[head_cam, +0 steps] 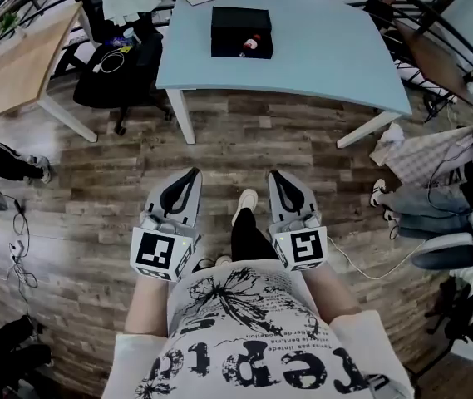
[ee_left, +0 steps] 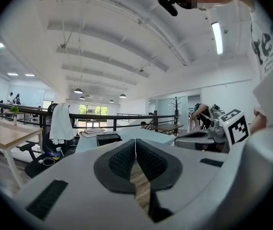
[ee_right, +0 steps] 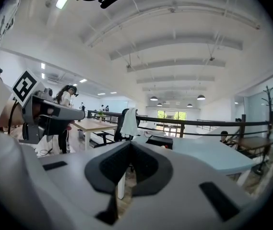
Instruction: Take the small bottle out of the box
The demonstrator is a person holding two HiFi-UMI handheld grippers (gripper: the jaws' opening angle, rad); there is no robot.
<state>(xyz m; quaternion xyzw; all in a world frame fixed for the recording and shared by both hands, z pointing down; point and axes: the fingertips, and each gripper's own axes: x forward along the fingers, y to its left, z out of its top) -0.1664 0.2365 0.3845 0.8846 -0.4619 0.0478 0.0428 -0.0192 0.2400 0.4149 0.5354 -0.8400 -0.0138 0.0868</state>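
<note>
1. Left gripper [head_cam: 193,173]: my jaws are closed pad against pad, with nothing between them.
2. Right gripper [head_cam: 274,175]: same condition, with the jaws together and empty.
3. Position: I hold both grippers low in front of my body, side by side. Their tips point forward over the wooden floor [head_cam: 219,140] toward the light-blue table [head_cam: 327,56].
4. Target: the black box [head_cam: 241,23] stands on the table. The small bottle [head_cam: 253,43] shows as a red and pale object in the near part of the box.
5. Relation: the bottle lies well apart from both pairs of jaws and ahead of them. Its line falls between the two grippers, nearer the right one. In the left gripper view the box sits just left of my closed tips. In the right gripper view it sits just right of them.
</note>
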